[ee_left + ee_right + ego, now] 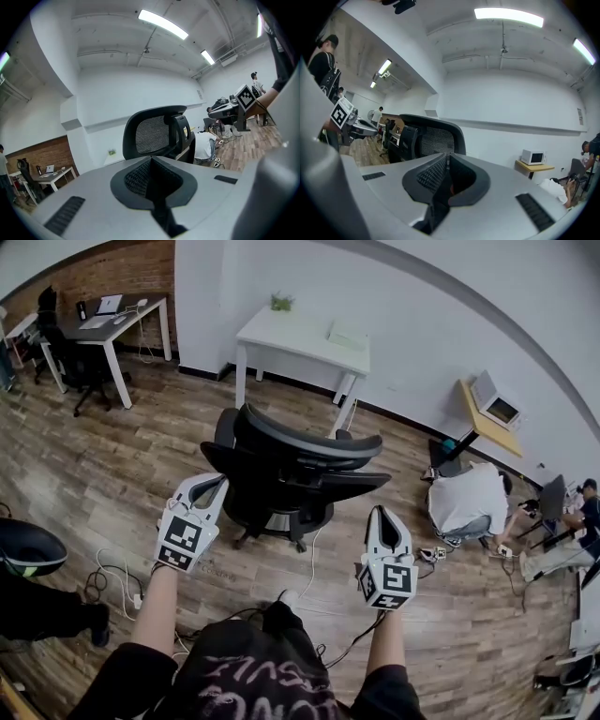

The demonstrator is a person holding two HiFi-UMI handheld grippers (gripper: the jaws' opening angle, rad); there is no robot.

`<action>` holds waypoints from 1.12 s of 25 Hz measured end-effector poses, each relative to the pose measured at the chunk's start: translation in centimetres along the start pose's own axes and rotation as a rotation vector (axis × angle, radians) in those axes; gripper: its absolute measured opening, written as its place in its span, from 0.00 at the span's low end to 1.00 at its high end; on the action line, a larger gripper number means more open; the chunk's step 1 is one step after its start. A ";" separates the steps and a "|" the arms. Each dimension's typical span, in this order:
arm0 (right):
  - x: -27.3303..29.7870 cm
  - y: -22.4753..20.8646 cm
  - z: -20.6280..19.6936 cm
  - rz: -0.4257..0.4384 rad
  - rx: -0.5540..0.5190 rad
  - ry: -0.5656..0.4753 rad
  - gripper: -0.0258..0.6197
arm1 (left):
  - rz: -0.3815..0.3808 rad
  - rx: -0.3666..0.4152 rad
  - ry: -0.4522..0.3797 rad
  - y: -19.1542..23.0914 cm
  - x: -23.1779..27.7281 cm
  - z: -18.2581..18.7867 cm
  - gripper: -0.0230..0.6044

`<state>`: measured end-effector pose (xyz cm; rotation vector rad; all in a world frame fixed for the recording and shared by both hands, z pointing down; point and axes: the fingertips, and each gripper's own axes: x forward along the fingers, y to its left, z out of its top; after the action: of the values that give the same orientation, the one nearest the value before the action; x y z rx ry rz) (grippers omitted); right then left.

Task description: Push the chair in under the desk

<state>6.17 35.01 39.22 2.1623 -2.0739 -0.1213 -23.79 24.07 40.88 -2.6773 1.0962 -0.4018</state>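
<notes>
A black mesh-backed office chair [281, 465] stands on the wood floor, its back toward me and pulled out from the white desk [305, 338] by the wall. My left gripper [210, 486] is shut and empty, its tip close to the left side of the backrest. My right gripper [381, 514] is also shut and empty, just right of the chair's right edge. Whether either one touches the chair I cannot tell. In the left gripper view the backrest [154, 133] rises beyond the closed jaws [151, 161]. In the right gripper view the backrest [433, 136] stands behind the closed jaws [447, 161].
A person in a white shirt [469, 498] crouches on the floor at the right, near a wooden shelf with a microwave [497, 409]. Another desk with a laptop [112, 320] and a chair [66, 348] stand far left. Cables [117, 577] lie on the floor by my feet.
</notes>
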 end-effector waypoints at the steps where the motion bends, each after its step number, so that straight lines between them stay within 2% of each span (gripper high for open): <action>1: 0.4 -0.2 -0.2 0.002 -0.005 0.003 0.09 | -0.001 0.003 0.005 0.1 0.4 -0.1 0.06; 8: 4.8 -2.0 -2.4 0.054 -0.021 0.036 0.09 | 0.019 0.043 0.061 1.3 4.0 -1.5 0.06; 13: 7.7 -2.9 -3.9 0.138 -0.049 0.075 0.10 | 0.021 0.162 0.150 1.5 6.0 -2.4 0.06; 16: 8.7 -3.2 -4.3 0.207 -0.094 0.091 0.23 | 0.032 0.222 0.204 1.8 6.8 -3.1 0.06; 19: 9.5 -3.7 -4.7 0.263 -0.186 0.106 0.27 | 0.049 0.265 0.243 2.1 7.3 -3.4 0.07; 23: 10.3 -3.9 -5.8 0.345 -0.318 0.142 0.34 | 0.033 0.339 0.302 1.9 8.2 -3.6 0.19; 28: 11.3 -3.7 -6.8 0.430 -0.477 0.171 0.38 | -0.016 0.449 0.411 1.7 8.9 -4.8 0.33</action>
<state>11.37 24.19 45.83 1.3807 -2.0908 -0.3299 -20.39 16.10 46.40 -2.2560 0.9368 -1.0959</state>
